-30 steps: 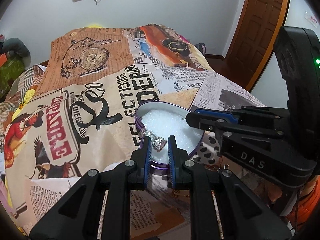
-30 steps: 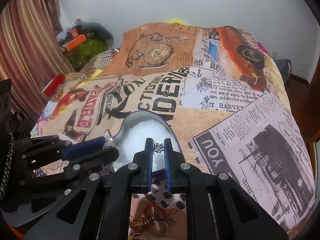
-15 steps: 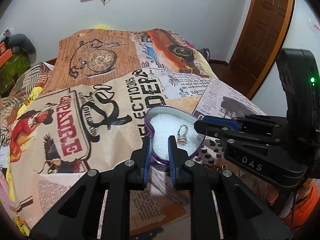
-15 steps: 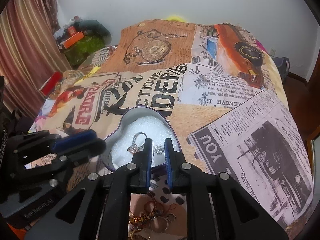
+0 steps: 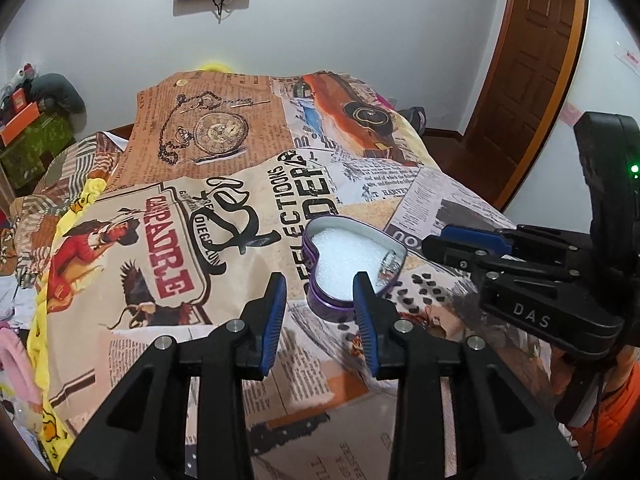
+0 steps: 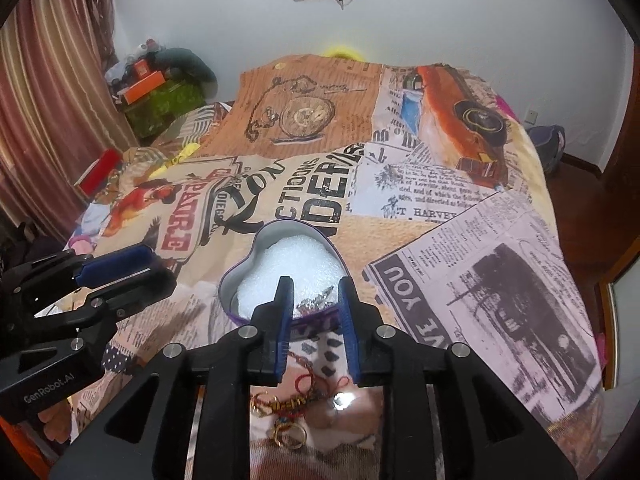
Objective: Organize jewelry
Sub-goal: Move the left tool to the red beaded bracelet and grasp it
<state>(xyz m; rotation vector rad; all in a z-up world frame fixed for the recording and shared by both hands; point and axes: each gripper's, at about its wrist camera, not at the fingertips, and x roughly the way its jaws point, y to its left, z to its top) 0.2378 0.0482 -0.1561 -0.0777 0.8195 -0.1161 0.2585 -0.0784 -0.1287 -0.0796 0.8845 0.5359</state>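
A purple heart-shaped tin [image 5: 320, 292] with white foam inside lies on the printed bedspread [image 5: 160, 208]; it also shows in the right wrist view [image 6: 240, 276]. Silver rings [image 5: 390, 264] rest on the foam at the tin's right side, and they show in the right wrist view [image 6: 318, 300] near the tin's front wall. My left gripper [image 5: 320, 300] is open and empty, just in front of the tin. My right gripper [image 6: 316, 304] is open and empty, over the tin's near edge. Loose red-and-gold bracelets and a gold ring [image 6: 286, 412] lie below the right gripper.
The bedspread [image 6: 480, 280] covers a bed that drops off at the right. A wooden door [image 5: 532, 60] stands at the back right. Boxes and clutter [image 6: 152, 92] sit at the far left by a curtain.
Both grippers have opened and drawn back from the tin. The rings they held now lie on the foam in the tin.
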